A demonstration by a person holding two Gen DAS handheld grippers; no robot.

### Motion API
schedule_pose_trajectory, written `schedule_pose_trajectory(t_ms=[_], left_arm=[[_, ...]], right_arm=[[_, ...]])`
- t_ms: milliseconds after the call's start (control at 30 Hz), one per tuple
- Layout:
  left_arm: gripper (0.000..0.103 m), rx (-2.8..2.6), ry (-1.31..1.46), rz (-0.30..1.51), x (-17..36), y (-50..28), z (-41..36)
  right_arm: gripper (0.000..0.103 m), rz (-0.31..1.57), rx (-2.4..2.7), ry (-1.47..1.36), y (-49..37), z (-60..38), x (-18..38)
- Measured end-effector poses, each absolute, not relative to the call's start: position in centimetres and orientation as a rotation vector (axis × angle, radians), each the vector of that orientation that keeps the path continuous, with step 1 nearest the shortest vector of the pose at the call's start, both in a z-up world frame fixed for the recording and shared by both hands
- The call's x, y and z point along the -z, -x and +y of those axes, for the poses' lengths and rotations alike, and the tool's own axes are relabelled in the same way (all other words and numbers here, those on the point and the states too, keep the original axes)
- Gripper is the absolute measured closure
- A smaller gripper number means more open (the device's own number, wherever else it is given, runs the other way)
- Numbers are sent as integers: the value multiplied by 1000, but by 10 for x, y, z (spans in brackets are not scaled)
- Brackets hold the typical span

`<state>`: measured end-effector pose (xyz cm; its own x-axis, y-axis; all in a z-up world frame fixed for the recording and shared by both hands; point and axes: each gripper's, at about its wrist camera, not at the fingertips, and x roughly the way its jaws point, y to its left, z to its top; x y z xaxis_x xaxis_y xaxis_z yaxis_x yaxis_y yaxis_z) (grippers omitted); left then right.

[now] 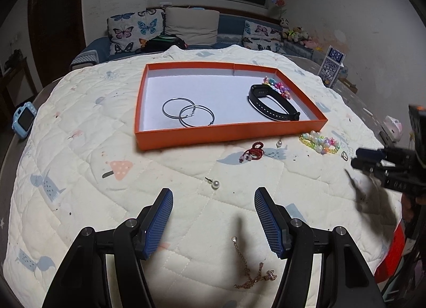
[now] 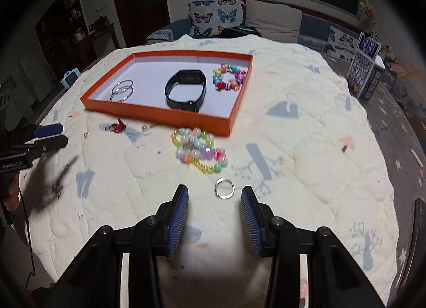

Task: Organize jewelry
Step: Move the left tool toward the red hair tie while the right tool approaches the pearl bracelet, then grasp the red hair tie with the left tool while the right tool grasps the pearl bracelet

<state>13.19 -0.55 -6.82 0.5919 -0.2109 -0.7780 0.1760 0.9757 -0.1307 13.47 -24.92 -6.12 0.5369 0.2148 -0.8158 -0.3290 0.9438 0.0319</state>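
Left gripper (image 1: 213,217) gaped wide, empty, above cream quilted bedspread (image 1: 80,164); thin gold chain necklace (image 1: 253,273) lay under it at near edge, white pearl stud earring (image 1: 215,184) just ahead. Shallow orange cardboard tray (image 2: 159,116) sat toward far edge. Right gripper (image 2: 214,217) partly open, empty, small silver ring (image 2: 224,188) just beyond its fingertips. Judgement: lower the tips to straddle ring, pinch gently, avoid snagging quilt.

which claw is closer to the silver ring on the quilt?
Right. The right claw is open just short of the silver ring; the left claw sits well off to its left, by the pearl earring.
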Motion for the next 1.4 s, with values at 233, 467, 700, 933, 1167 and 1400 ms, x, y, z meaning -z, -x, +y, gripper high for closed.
schedule_pose_trajectory(t_ms=[233,467,700,933,1167,1400], left_arm=[[35,225,38,915,68,-132,-10],[35,232,39,923,72,-139,-15],[35,232,35,933,75,-145,-17],[35,230,39,944,81,-151,-17],[35,248,33,947,83,-155,-22],[35,283,-1,941,83,-167,-39]], right_arm=[[62,957,-324,140,-141,-249,71],[63,955,-344,141,-154,-245,70],[77,937,-356,126,-166,-242,66],[82,951,-350,163,-172,-237,69],[87,968,-337,108,-176,-243,74],[91,951,-339,135,-171,-239,71]])
